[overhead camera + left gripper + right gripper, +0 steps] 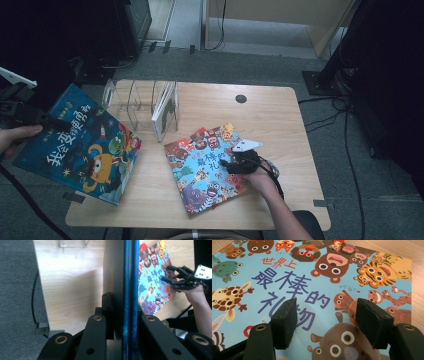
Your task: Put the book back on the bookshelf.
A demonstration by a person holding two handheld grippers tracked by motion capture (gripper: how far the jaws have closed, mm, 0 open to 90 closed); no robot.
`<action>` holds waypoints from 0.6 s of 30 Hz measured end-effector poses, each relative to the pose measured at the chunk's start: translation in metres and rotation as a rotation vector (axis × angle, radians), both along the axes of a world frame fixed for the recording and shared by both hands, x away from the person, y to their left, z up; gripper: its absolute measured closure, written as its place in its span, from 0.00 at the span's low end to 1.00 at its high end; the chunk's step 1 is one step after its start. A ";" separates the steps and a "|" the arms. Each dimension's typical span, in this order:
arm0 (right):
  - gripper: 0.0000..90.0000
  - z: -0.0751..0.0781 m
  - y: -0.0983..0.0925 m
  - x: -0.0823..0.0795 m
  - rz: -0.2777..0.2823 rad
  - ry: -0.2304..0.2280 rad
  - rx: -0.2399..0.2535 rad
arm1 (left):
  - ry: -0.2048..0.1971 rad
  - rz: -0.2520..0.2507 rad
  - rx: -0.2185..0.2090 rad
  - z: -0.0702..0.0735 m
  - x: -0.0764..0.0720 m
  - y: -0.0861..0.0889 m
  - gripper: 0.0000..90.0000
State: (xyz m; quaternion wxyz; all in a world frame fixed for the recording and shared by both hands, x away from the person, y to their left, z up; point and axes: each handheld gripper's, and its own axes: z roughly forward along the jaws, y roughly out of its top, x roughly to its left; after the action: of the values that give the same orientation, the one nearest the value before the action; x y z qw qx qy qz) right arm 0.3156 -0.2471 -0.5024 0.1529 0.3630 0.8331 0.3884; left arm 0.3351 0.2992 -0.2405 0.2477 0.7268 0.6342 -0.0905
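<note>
Dark blue picture book [80, 145] is held in the air over the left edge of the surface [280, 117], clamped at its edge by the left gripper [50, 121]; in the left gripper view the thin glossy cover is seen edge-on between the closed jaws. Judged step: book in transit toward the clear wire book rack [135, 102] at the back left, where one thin book [166, 111] is already stood upright in a slot.

Next move, as judged: book to be turned upright, spine aligned with a free slot, lowered between the dividers without knocking the light rack.

Second picture book [210, 167], light blue with cartoon animals, lies flat mid-surface. Right gripper [239, 162] is held over it, jaws wide, nothing between the foam-like black pads [372, 322]; cover not gripped. A flat thin book on smooth wood-grain laminate gives little edge to grab, so sliding to the surface edge is likely needed.
</note>
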 end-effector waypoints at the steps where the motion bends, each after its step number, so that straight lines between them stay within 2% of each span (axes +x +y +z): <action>1: 0.38 0.000 0.000 0.000 0.000 0.000 0.000 | 0.003 0.000 0.004 0.000 0.002 0.001 0.91; 9: 0.38 0.000 0.000 0.000 0.001 0.000 -0.001 | 0.006 0.037 0.033 0.001 0.016 0.010 0.91; 18: 0.37 0.000 0.001 0.001 -0.001 -0.002 -0.002 | 0.022 0.061 0.060 0.002 0.038 0.009 0.92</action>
State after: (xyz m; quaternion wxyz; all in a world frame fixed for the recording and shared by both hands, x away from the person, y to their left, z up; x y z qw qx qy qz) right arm 0.3162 -0.2462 -0.5025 0.1541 0.3629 0.8331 0.3879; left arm 0.3729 0.3086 -0.2383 0.2213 0.7132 0.6612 -0.0718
